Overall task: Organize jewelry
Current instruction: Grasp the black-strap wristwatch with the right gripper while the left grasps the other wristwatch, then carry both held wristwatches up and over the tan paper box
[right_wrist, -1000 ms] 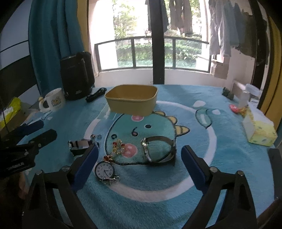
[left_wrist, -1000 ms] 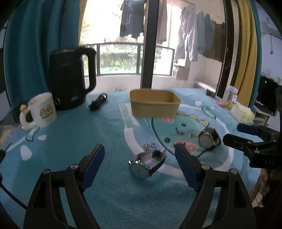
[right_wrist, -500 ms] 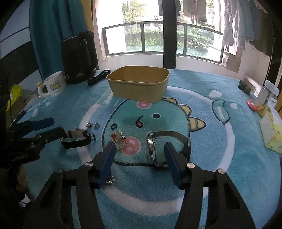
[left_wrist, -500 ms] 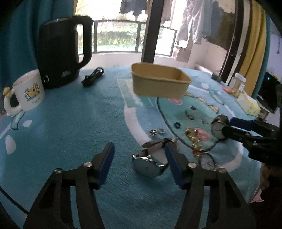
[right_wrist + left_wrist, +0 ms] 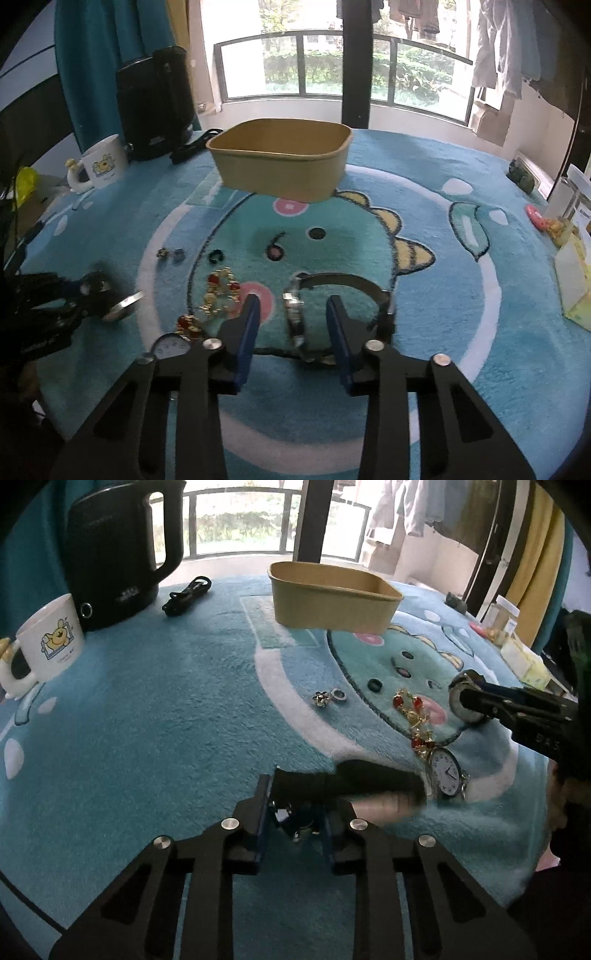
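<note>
Blue-padded and nearly closed, the left gripper (image 5: 295, 825) clamps a black-strapped watch (image 5: 369, 784), lifted and blurred above the teal rug (image 5: 166, 720). Over on the right gripper (image 5: 293, 332), the jaws sit narrow on either side of a metal-band watch (image 5: 343, 291) lying on the rug's dinosaur face; contact is unclear. A pocket watch (image 5: 447, 771) and red-beaded bracelet (image 5: 410, 709) lie just beside it, two small rings (image 5: 330, 697) close by. Toward the rug's far edge stands a tan box (image 5: 280, 162).

Letters "DAS" partly readable on the right claw (image 5: 466, 698)
</note>
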`<state>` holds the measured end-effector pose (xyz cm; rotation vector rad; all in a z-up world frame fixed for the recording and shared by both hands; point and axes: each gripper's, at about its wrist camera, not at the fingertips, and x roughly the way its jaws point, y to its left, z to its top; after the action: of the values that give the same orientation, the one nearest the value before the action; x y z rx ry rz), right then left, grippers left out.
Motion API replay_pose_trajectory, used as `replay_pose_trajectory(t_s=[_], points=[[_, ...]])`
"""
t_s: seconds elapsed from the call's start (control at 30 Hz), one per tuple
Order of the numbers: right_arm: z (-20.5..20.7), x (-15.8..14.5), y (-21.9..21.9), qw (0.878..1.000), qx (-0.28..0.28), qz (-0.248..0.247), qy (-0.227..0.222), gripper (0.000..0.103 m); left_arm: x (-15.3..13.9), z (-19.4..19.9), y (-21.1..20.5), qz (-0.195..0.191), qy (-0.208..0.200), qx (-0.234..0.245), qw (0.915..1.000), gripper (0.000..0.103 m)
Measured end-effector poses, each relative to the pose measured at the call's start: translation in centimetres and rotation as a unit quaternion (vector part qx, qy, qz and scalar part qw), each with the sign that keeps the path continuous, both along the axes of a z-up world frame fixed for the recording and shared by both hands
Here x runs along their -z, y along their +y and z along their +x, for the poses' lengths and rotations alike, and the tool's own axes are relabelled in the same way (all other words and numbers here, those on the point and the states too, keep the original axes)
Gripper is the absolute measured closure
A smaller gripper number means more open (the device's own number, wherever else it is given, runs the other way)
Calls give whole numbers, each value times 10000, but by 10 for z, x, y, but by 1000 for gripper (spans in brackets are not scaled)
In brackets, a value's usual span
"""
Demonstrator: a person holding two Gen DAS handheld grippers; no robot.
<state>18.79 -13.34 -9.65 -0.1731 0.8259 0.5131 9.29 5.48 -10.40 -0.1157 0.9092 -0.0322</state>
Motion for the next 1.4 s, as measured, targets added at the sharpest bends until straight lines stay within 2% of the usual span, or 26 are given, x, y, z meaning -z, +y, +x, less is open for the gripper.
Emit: replay_pose_trajectory(t_s=[0.13, 0.3, 0.57, 0.93, 1.1, 1.4], points=[[4, 8, -3, 9999, -72, -15, 128, 83, -1, 1, -1, 5, 12, -18, 10000, 80], [1, 10, -1, 9998, -190, 37, 83, 93, -11, 2, -5, 27, -120, 28, 9999, 93], [2, 2, -4, 9997, -212, 115, -23, 93, -21, 9, -6, 33, -264, 60, 9996, 94], [12, -20, -6, 9993, -182, 217, -254, 93, -58, 15, -3, -18, -801, 85, 9967, 94], [21, -27, -6, 9990, -176, 220, -359, 93, -63, 23, 2, -32, -940, 51, 9956, 94], [36, -40, -1, 9981, -185, 129, -571, 93, -80, 53, 5, 188, -1354, 261, 9903, 94]])
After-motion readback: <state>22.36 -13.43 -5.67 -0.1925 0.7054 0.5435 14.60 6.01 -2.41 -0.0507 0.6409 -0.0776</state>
